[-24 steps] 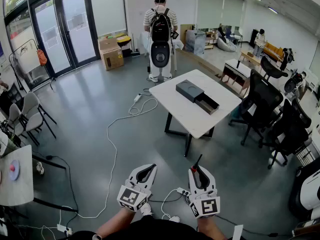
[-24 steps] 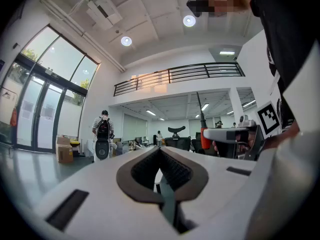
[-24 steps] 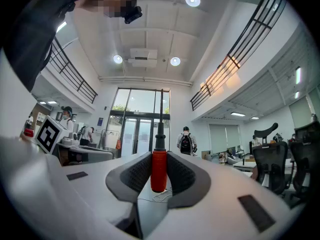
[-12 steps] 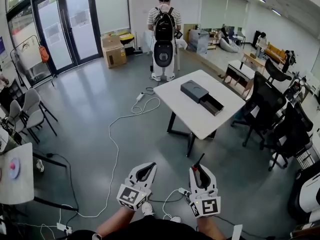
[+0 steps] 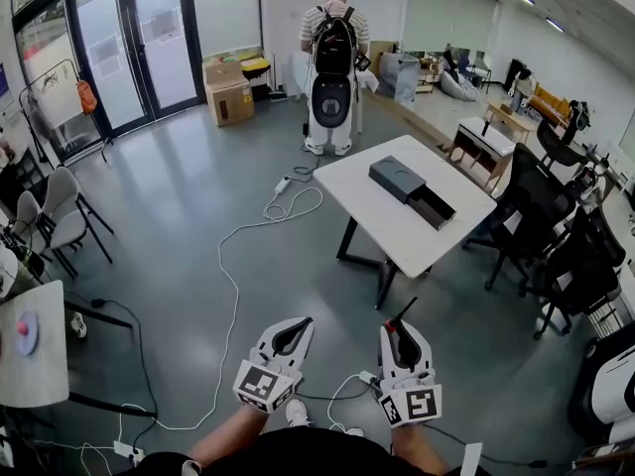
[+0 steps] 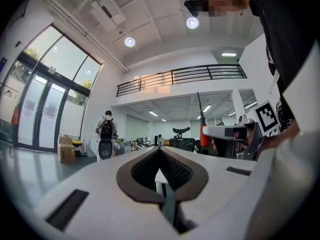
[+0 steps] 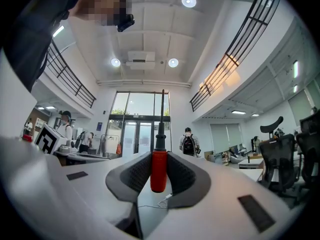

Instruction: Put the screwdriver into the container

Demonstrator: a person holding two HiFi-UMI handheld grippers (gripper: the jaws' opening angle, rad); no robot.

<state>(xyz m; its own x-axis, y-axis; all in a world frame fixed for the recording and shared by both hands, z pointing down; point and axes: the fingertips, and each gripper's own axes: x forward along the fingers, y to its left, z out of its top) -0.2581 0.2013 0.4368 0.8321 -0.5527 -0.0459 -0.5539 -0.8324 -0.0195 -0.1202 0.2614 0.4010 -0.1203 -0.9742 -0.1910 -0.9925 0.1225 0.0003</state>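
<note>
1. two grippers, so one left gripper and one right gripper
2. one screwdriver
3. one dark container
4. one white table under that container
5. one person wearing a backpack

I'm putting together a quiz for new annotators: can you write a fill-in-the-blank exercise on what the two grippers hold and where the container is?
1. The right gripper grips the screwdriver by its ____ handle.
2. The left gripper has its jaws together and holds ____.
3. The dark container sits on the ____ table.
Missing words: red; nothing; white.
</note>
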